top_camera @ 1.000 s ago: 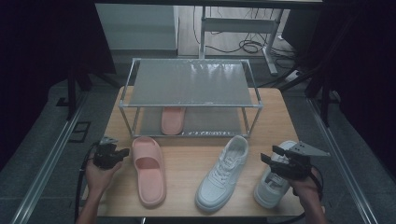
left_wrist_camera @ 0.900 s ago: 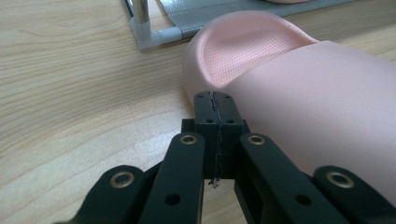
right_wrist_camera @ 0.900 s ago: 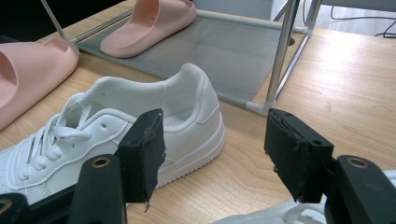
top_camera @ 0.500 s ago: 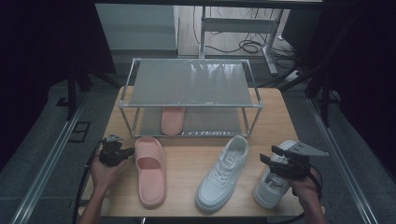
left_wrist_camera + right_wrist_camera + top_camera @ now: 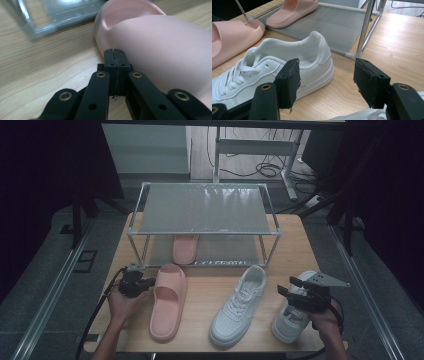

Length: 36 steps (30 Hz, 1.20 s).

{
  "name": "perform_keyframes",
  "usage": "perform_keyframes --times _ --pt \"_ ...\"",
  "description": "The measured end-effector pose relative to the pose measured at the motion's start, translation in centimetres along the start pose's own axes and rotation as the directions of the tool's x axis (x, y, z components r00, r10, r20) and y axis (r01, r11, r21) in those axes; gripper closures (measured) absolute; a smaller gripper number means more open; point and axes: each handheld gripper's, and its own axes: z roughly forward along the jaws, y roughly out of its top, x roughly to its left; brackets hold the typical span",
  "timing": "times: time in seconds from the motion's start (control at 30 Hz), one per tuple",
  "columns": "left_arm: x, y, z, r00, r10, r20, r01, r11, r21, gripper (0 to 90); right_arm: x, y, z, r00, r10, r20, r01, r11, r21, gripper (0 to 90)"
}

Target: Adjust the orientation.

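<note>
The pink slide sandal (image 5: 167,302) nearest the left gripper (image 5: 136,283) is a one-piece moulded shoe with a wide smooth strap and a finely textured footbed. It lies flat on the wooden table (image 5: 295,250), left of centre, just in front of the shoe rack (image 5: 204,225), toe toward the near edge. In the left gripper view the sandal (image 5: 160,47) sits directly ahead of the left gripper (image 5: 116,53), whose jaws are pressed fully together with nothing between them, their tips just beside the sandal's side wall; contact cannot be confirmed.

The right gripper (image 5: 300,292) hovers at the near right over a white sneaker (image 5: 292,317). In its own view, the right gripper (image 5: 325,80) has its jaws spread wide with nothing between them. A second white sneaker (image 5: 240,305) lies between the sandal and the first sneaker, heel toward the rack.

The shoe rack is a two-tier metal frame with grey mesh shelves. The lower shelf holds a matching second pink sandal (image 5: 185,247) toward its left half.
</note>
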Motion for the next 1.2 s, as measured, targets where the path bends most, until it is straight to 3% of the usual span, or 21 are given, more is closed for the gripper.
perform_keyframes --times 0.37,0.67,0.87,1.0,1.2 --pt "-2.7 1.0 1.3 0.9971 0.044 0.061 -0.044 0.9990 -0.001 90.0 -0.1 0.0 -0.2 1.0000 0.002 0.004 -0.002 1.000 -0.005 38.2" --pt "-3.3 1.3 1.3 0.9957 0.066 0.066 -0.065 0.9978 -0.010 89.6 -0.2 0.0 -0.2 1.0000 0.004 0.005 -0.004 1.000 -0.004 38.2" --pt "-2.7 0.8 -1.1 0.9976 0.059 0.036 -0.057 0.9972 -0.048 89.4 -0.2 0.1 -0.5 1.0000 0.004 0.009 -0.003 1.000 -0.010 38.2" --pt "-2.8 -0.4 -4.3 0.9979 0.061 0.022 -0.059 0.9947 -0.085 88.5 -0.2 0.1 -0.4 0.9999 0.003 0.010 -0.003 1.000 -0.011 38.2" --pt "-3.5 -2.0 -6.2 0.9978 0.052 0.042 -0.048 0.9945 -0.094 85.1 0.0 0.0 -0.3 1.0000 0.000 0.008 0.000 1.000 -0.006 38.2"
